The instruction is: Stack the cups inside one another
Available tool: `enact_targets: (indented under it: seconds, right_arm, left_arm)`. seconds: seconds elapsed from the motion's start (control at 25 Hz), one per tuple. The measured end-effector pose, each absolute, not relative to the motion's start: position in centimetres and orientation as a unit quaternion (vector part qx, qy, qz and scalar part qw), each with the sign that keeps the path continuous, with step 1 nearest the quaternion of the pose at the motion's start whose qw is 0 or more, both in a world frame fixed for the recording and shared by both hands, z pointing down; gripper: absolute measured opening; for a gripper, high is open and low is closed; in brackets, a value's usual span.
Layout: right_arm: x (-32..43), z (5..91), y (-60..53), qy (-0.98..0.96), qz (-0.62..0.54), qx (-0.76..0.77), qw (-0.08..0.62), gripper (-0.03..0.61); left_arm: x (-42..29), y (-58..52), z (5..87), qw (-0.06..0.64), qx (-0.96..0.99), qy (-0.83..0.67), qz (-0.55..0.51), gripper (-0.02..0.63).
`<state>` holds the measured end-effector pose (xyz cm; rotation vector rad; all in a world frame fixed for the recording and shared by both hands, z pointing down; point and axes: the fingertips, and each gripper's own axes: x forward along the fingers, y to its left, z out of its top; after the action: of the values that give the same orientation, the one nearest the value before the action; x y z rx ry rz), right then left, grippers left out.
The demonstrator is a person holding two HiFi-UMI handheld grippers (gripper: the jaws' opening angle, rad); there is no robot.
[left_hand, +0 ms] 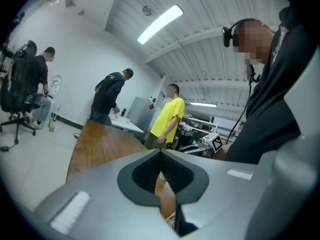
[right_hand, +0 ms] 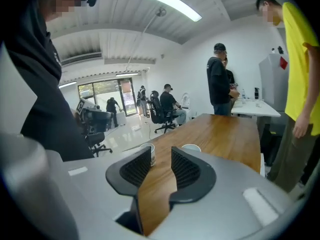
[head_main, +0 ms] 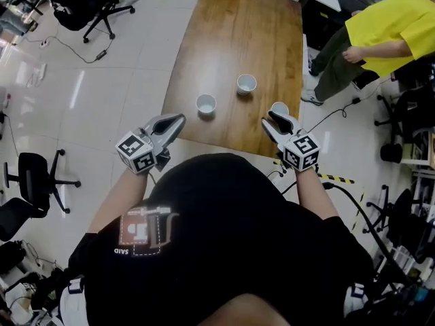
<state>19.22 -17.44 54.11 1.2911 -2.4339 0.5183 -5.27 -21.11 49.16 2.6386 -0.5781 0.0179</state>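
Observation:
Three white cups stand on the wooden table [head_main: 231, 32]: one at the near left [head_main: 206, 104], one in the middle a little farther off [head_main: 246, 83], one at the near right edge [head_main: 279, 107]. My left gripper [head_main: 180, 119] hovers at the table's near edge, below and left of the left cup, with its jaws shut and empty [left_hand: 161, 153]. My right gripper [head_main: 270, 116] sits right beside the near-right cup, jaws open with nothing between them [right_hand: 161, 156]. In the right gripper view two cups [right_hand: 149, 153] [right_hand: 190, 147] show just past the jaws.
A person in a yellow shirt [head_main: 387, 32] stands by the table's right side. Black office chairs [head_main: 41, 182] [head_main: 88, 5] stand on the floor to the left. Cables [head_main: 346, 195] run over the floor at the right. More people stand at the table's far end [right_hand: 220, 84].

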Motion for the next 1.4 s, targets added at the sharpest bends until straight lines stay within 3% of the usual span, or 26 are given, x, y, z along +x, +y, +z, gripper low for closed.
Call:
enact_targets:
  seconds: [0.4, 0.92, 1.4]
  right_arm:
    - [16.1, 55.3, -26.9, -0.885, 0.068, 0.348, 0.301, 0.153]
    - [16.3, 66.3, -30.7, -0.800, 0.104, 0.259, 0.532, 0.201]
    - [15.6, 69.9, -30.7, -0.768, 0.106, 0.231, 0.588, 0.198]
  left_arm:
    - [-5.7, -19.8, 51.0, 0.238, 0.937, -0.255, 0.015, 0.008]
    - [-12.1, -21.2, 51.4, 0.257, 0.921, -0.291, 0.003, 0.008]
    - [-14.9, -20.8, 51.7, 0.261, 0.912, -0.317, 0.000, 0.008]
